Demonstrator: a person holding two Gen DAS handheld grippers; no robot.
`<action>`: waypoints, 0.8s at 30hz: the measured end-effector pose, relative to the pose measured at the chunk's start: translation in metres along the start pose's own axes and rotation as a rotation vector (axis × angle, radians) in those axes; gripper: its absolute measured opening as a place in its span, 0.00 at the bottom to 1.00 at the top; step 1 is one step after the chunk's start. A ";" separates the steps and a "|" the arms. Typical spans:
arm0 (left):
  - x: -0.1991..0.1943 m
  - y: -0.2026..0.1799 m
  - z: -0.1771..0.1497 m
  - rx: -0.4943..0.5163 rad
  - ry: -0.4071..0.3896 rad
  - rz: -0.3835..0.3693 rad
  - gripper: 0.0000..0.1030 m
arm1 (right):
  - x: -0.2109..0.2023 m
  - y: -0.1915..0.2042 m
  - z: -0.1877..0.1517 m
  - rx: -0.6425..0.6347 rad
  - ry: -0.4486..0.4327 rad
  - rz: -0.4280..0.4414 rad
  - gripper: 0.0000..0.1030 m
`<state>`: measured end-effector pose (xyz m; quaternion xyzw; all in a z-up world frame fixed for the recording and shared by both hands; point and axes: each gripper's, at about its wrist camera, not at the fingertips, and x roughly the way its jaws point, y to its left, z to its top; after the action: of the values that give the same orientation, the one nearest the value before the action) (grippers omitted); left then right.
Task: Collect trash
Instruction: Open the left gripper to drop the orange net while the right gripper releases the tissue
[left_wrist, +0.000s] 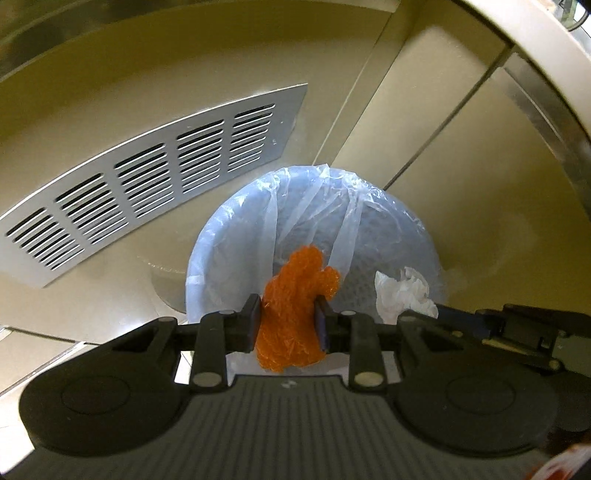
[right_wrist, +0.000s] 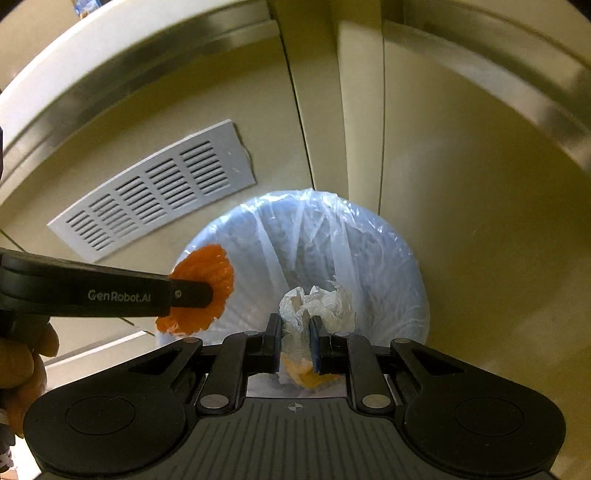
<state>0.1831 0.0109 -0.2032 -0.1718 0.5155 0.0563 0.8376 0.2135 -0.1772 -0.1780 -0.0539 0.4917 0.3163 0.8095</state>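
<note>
A round bin lined with a clear bluish plastic bag (left_wrist: 221, 236) (right_wrist: 399, 251) stands on the floor below both grippers. My left gripper (left_wrist: 288, 321) is shut on a crumpled orange net (left_wrist: 295, 310), held just above the bin's near rim. From the right wrist view the same net (right_wrist: 207, 288) shows at the left, with the left gripper's fingers (right_wrist: 192, 293) clamped on it. My right gripper (right_wrist: 295, 343) is shut on a crumpled white paper wad (right_wrist: 317, 302) with a yellow scrap beneath it, over the bin's opening. That wad (left_wrist: 402, 291) also shows in the left wrist view.
A grey slotted vent grille (left_wrist: 147, 184) (right_wrist: 155, 192) is set in the beige cabinet base left of the bin. Beige panels and a metal-edged counter rim (right_wrist: 74, 81) curve around above. A person's hand (right_wrist: 22, 362) holds the left gripper.
</note>
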 end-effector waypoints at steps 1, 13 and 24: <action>0.004 -0.001 0.002 0.000 0.000 0.003 0.28 | 0.003 -0.001 0.000 0.001 0.001 -0.001 0.15; 0.012 0.006 0.007 -0.038 0.015 0.020 0.40 | 0.012 -0.006 0.007 -0.001 0.008 0.002 0.15; 0.001 0.012 0.006 -0.054 0.009 0.020 0.40 | 0.017 0.004 0.015 -0.021 0.007 0.017 0.16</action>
<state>0.1859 0.0244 -0.2046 -0.1895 0.5190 0.0779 0.8298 0.2273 -0.1603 -0.1833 -0.0593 0.4916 0.3284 0.8043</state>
